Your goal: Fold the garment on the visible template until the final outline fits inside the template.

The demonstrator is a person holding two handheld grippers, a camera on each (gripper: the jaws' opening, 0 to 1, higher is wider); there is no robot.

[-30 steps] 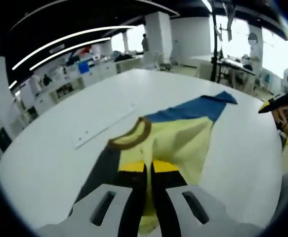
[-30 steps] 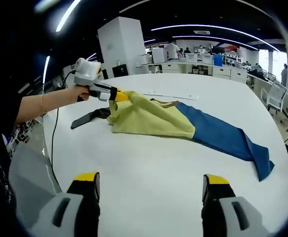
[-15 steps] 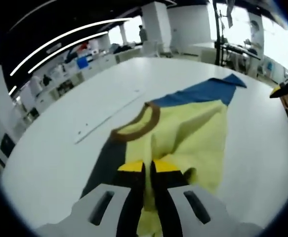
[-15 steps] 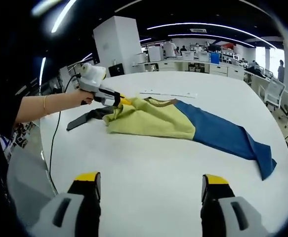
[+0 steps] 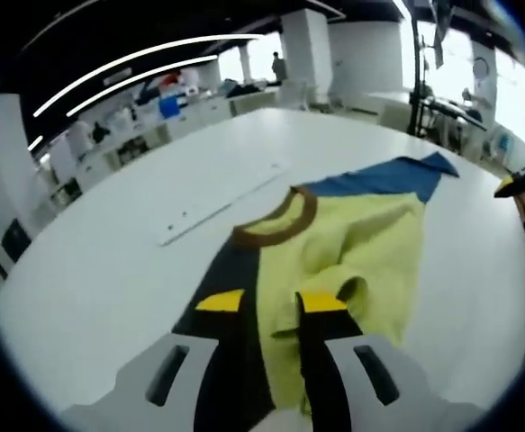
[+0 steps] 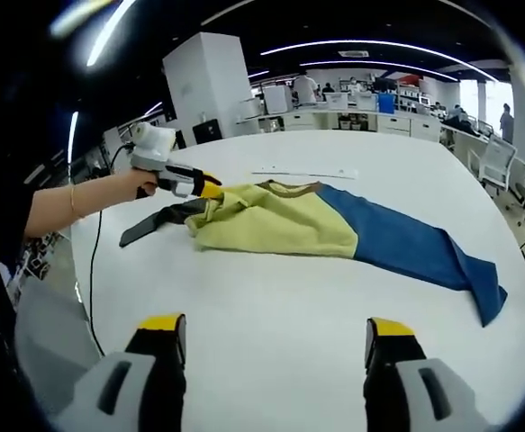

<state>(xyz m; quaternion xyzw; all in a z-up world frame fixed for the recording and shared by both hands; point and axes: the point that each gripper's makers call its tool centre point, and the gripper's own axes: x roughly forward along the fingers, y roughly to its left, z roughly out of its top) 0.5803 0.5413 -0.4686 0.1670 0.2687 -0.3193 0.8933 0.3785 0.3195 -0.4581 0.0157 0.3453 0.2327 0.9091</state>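
Garment (image 6: 334, 229) lies stretched across the white table (image 6: 316, 342), yellow at my left end with a brown collar (image 5: 276, 223), blue at the far end, a dark sleeve (image 6: 154, 223) trailing off beside my left hand (image 6: 136, 180). My left gripper (image 5: 271, 301) has its jaws parted a little, with the rumpled yellow cloth lying between and just ahead of them; I cannot tell whether the tips touch it. In the right gripper view that gripper hovers at the garment's yellow edge. My right gripper (image 6: 276, 328) is spread wide over bare table, well apart from the garment, holding nothing. A pale strip (image 5: 217, 205) lies on the table beside the collar.
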